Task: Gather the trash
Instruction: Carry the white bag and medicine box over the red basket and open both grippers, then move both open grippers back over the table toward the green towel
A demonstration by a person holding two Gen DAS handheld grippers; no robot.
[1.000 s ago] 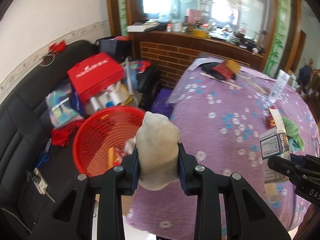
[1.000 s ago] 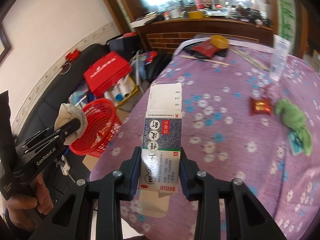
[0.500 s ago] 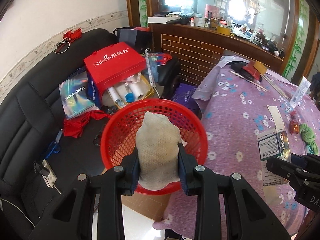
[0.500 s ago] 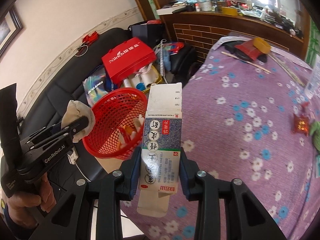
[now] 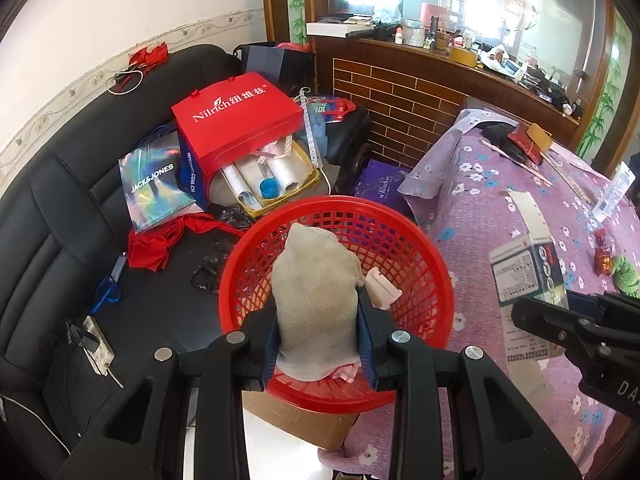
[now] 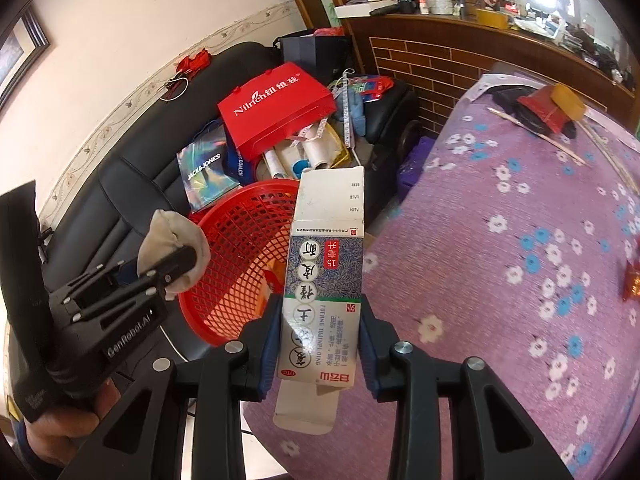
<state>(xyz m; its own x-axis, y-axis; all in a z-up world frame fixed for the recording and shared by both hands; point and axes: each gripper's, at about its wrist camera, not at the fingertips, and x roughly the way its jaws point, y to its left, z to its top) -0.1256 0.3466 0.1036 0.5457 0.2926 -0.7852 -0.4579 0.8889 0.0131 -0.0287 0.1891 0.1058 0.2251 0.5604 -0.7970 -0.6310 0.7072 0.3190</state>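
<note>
My left gripper [image 5: 318, 334] is shut on a crumpled beige cloth [image 5: 316, 296] and hangs over the red mesh basket [image 5: 416, 264], which holds some scraps. From the right wrist view that same gripper [image 6: 180, 264] and cloth [image 6: 168, 232] sit at the basket's [image 6: 240, 256] left rim. My right gripper [image 6: 320, 344] is shut on an empty blue-and-white carton [image 6: 324, 280] with its flaps open, held over the table's edge just right of the basket. In the left wrist view, the carton [image 5: 528, 276] shows at the right.
A table under a purple flowered cloth [image 6: 520, 240] carries a red wrapper [image 5: 604, 258], a green scrap [image 5: 624, 272], sticks and a red pouch [image 6: 548, 108]. The black sofa [image 5: 60, 220] holds a red bag [image 5: 236, 116], rolls, a shiny bag [image 5: 154, 180] and a power strip [image 5: 94, 346].
Both grippers have moved left toward the basket. The left one, once at the basket's near rim, now holds the cloth above its inside. The carton has come close to the basket's right side.
</note>
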